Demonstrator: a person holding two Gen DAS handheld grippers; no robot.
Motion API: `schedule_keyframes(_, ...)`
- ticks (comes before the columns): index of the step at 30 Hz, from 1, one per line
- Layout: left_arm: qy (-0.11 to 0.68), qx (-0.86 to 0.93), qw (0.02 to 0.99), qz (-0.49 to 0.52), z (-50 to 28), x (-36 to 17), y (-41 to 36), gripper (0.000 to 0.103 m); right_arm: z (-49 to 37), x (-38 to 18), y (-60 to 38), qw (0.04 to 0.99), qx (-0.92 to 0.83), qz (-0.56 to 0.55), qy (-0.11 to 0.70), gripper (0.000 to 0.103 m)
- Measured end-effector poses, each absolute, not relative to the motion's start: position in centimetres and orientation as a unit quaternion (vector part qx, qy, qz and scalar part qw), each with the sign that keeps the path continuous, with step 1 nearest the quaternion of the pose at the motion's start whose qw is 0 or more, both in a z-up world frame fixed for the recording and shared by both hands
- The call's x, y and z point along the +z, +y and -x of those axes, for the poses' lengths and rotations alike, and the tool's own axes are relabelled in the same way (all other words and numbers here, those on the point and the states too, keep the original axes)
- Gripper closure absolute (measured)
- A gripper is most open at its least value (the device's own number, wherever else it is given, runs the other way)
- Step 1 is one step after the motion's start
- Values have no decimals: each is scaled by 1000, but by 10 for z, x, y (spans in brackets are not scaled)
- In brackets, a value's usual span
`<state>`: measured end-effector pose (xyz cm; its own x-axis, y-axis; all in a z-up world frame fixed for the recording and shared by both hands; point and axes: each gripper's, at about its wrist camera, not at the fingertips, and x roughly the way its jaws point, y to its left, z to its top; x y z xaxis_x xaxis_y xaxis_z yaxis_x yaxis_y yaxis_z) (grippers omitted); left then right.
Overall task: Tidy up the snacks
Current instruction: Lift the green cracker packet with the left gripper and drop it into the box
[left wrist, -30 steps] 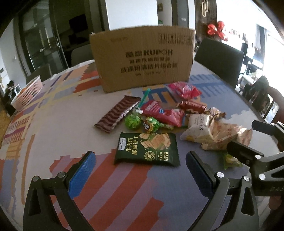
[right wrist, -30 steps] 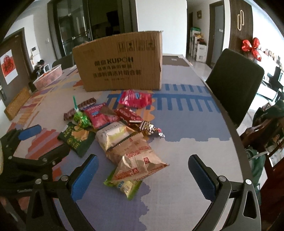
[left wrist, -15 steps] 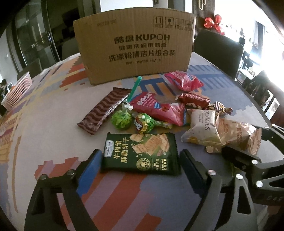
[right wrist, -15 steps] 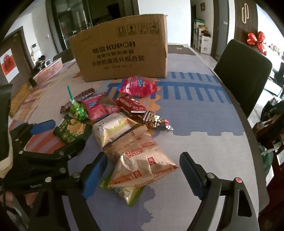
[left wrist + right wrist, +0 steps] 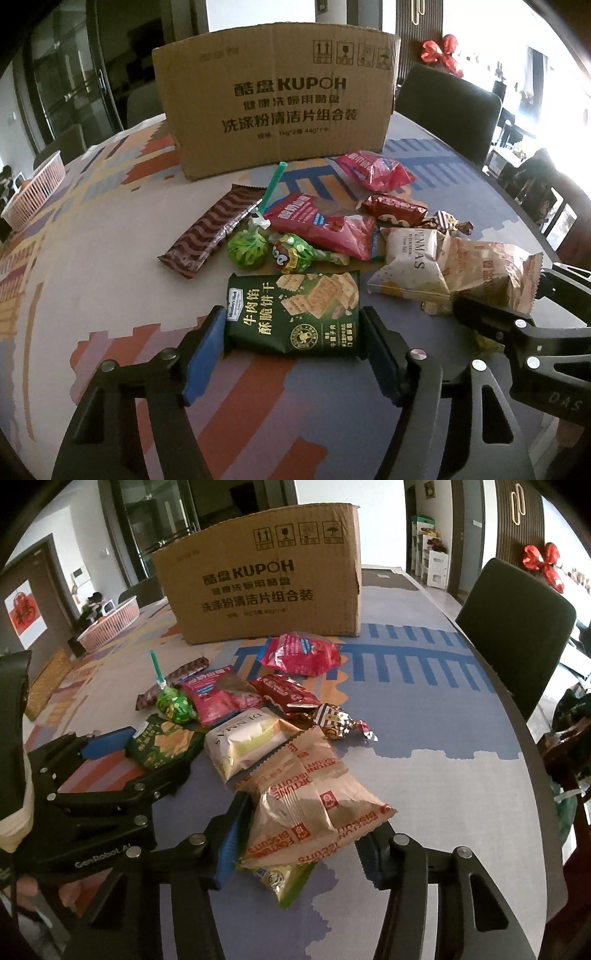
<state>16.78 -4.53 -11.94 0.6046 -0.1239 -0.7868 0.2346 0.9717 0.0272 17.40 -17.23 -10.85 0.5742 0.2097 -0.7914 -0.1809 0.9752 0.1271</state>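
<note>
While both tongs are lowered at the snack pile:
Left gripper (image 5: pixel 291 343): jaws closed against the short ends of the green cracker packet (image 5: pixel 295 314); long axis spans the jaws.
Right gripper (image 5: pixel 303 843): fingers flank the fortune biscuit bag (image 5: pixel 310 797); clenched or not cannot be told.
Destination: cardboard box (image 5: pixel 277 110), straight ahead, judged.

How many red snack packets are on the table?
3. One nearest the cardboard box, one large beside the green lollipop, one dark red right of it. Others may be hidden.

Table (image 5: pixel 92 280) has patterned cloth. On it: cardboard box (image 5: pixel 273 110) at far side, snack pile in front — green cracker pack (image 5: pixel 295 310), brown wafer bar (image 5: pixel 214 229), red bags (image 5: pixel 325 225), fortune biscuit bag (image 5: pixel 310 794). Pink basket (image 5: pixel 33 192) far left.
</note>
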Motion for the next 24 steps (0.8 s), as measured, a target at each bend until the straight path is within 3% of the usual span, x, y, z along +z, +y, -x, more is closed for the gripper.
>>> schedule_keyframes(10,413,-106,904,-42,-150,-94,-40,33,-159,-91,-171,900,111,-16,422,55)
schedule_keyframes(14,400,-106,909,-36,-143,-82,-38,33,-153,-85,-172,904,113,-20,412,62)
schedule_keyframes(24,368,-107,923,-32,-134,-53,-35,33,-143,-60,-173,921,116,-29,371,62)
